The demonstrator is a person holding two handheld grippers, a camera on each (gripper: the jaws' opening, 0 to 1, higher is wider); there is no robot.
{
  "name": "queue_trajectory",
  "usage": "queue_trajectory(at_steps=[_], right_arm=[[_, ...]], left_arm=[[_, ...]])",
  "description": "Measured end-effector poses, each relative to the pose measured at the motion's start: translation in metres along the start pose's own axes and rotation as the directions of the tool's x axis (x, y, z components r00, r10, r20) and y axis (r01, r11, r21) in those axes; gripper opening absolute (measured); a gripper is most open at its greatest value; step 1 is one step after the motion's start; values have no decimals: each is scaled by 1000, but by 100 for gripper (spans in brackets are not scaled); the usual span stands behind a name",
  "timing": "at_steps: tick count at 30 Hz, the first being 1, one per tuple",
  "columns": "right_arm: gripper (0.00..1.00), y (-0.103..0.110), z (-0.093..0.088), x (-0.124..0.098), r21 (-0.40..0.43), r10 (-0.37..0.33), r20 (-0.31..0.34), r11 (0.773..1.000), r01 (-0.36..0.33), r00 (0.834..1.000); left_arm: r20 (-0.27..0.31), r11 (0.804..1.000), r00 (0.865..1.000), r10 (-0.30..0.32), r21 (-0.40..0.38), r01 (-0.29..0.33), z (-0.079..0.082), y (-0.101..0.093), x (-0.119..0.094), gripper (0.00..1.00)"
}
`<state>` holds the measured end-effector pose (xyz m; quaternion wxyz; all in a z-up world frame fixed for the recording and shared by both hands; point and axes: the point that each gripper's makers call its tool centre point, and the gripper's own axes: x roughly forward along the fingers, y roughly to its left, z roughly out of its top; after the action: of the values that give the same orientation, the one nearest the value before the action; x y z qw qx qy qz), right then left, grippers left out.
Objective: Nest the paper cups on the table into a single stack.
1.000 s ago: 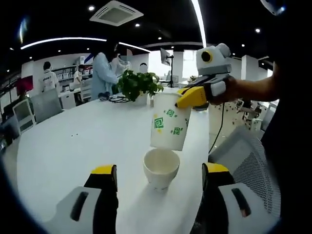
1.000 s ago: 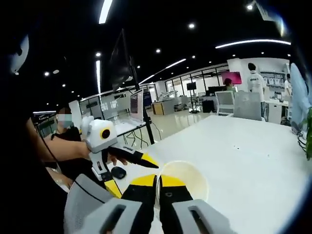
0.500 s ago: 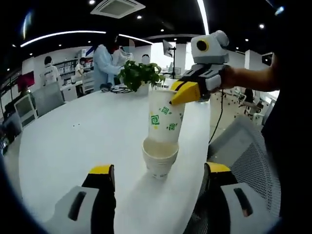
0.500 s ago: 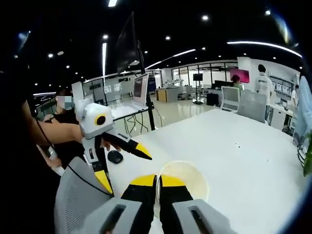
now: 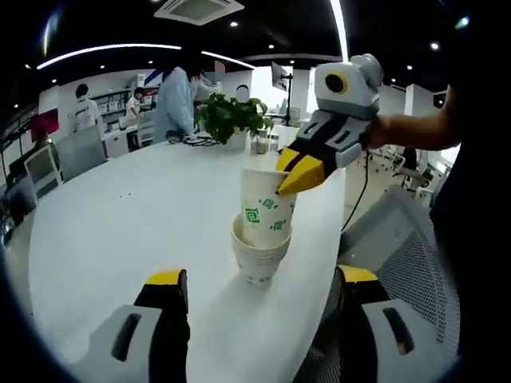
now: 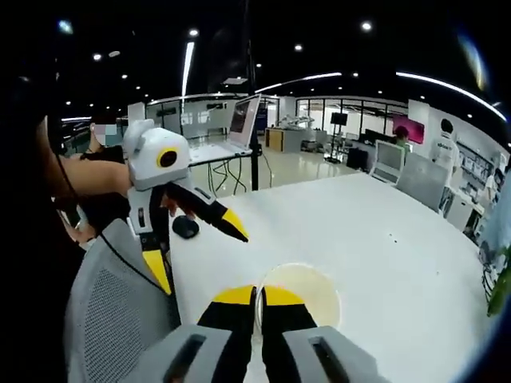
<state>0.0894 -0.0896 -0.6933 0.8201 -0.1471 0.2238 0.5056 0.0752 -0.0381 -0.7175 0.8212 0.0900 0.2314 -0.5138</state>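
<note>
A white paper cup (image 5: 258, 257) stands upright on the white table (image 5: 120, 215). A second cup with green square marks (image 5: 267, 209) sits partway inside it, with its upper half sticking out. My right gripper (image 5: 294, 177) comes in from the upper right and is shut on this cup's rim. My left gripper (image 5: 260, 297) is open, level with the stack, which stands just ahead of its jaws. In the right gripper view, my right gripper (image 6: 258, 298) pinches the near rim of the cup (image 6: 307, 289), seen from above. The open left gripper (image 6: 201, 262) is at the left.
A potted plant (image 5: 227, 120) stands at the table's far end, with people behind it. A mesh chair (image 5: 407, 263) is at the table's right edge, and the chair (image 6: 104, 319) is also seen from above. A black mouse (image 6: 185, 227) lies near the table's corner.
My right gripper has lowered the green-marked cup from above the table cup down into it. The left gripper has stayed open in about the same place.
</note>
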Motion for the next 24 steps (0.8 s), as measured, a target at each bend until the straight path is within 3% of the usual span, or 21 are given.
queue_trajectory(at_steps=[7, 24], right_arm=[[0, 2, -12, 11, -32, 8, -35, 999, -9, 999], [1, 6, -30, 27, 9, 35, -74, 999, -34, 997]], left_arm=[[-5, 1000, 1000, 7, 2, -7, 0, -2, -1, 74], [-15, 1000, 1000, 12, -7, -12, -8, -3, -4, 72]])
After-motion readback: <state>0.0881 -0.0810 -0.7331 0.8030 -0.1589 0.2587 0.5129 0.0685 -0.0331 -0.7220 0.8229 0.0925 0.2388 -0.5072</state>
